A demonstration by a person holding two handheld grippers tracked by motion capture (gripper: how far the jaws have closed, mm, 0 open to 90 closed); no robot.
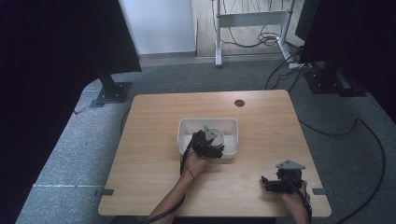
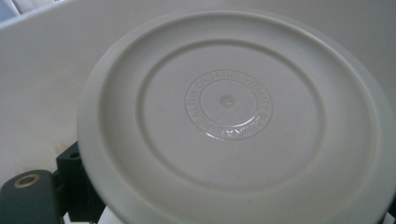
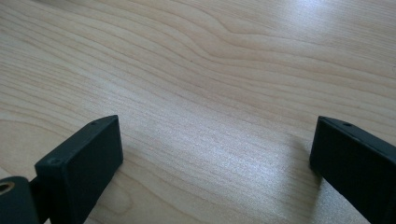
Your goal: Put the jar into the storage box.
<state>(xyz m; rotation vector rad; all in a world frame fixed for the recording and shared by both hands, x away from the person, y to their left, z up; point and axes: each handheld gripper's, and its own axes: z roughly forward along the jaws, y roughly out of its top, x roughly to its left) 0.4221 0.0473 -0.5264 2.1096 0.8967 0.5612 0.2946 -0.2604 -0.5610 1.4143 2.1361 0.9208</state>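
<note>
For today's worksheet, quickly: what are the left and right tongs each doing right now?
Left tongs: at the round white lid in the white bin; grip cannot be told.
Right tongs: open, empty, over the wooden table.

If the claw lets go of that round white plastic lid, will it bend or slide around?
The round white plastic lid probably stays stiff: its moulded rings and raised rim look rigid. Its glossy surface suggests it is slippery, so it may slide in the white rectangular plastic tub. Being thin, it is likely light; flat, it should not roll.

My wooden table [image 1: 154, 140] carries a white tub [image 1: 187, 128] near its middle; my right gripper [image 1: 275, 185] rests near its front edge.
</note>
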